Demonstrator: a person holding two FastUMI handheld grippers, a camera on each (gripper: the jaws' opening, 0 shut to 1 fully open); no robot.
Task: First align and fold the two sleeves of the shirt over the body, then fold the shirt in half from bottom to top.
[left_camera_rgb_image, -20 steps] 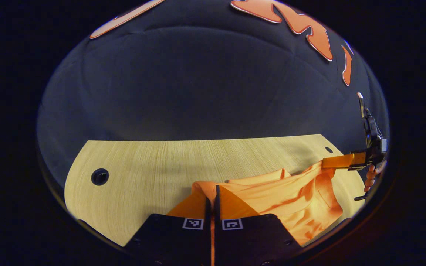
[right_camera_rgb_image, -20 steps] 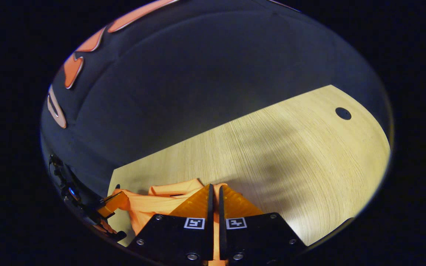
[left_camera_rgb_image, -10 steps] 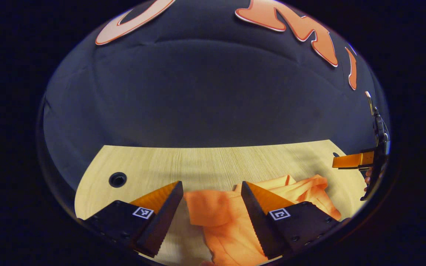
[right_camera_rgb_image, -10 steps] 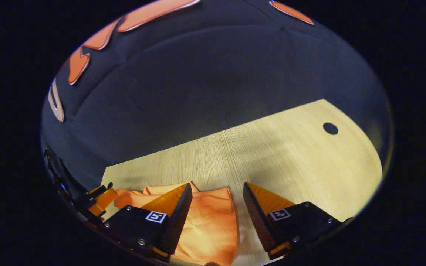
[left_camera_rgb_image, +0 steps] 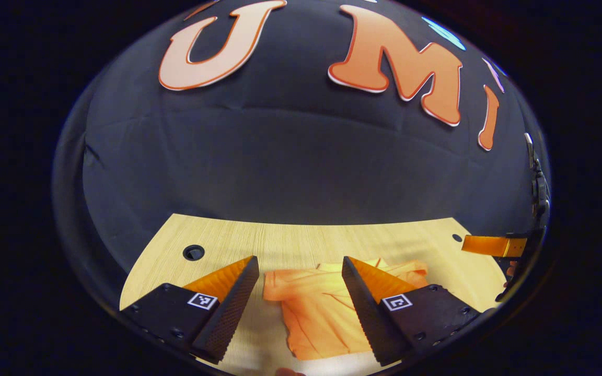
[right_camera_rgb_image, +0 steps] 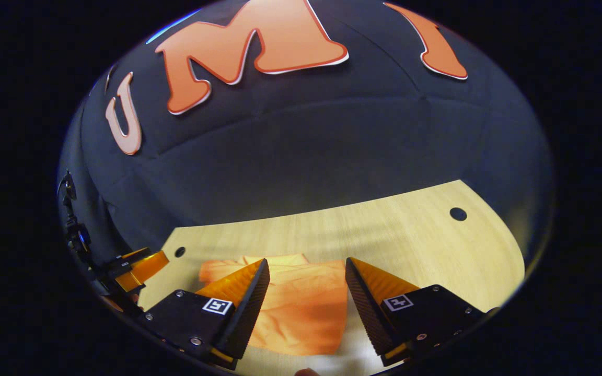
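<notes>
The worktop [left_camera_rgb_image: 301, 243] carried the shirt [left_camera_rgb_image: 327, 310], folded compact near its front edge. Above the shirt, left gripper [left_camera_rgb_image: 301, 303] and right gripper [right_camera_rgb_image: 306, 305] had fingers spread wide, holding nothing. Folding seemed finished; withdrawal likely came next.

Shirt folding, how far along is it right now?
Mostly done, it seems: the orange shirt lies on the wooden table as a compact folded bundle, no sleeves sticking out. Nothing is in hand; the left tool and right tool both hang open above it. What looks left is tidying, if the edges need it.
</notes>
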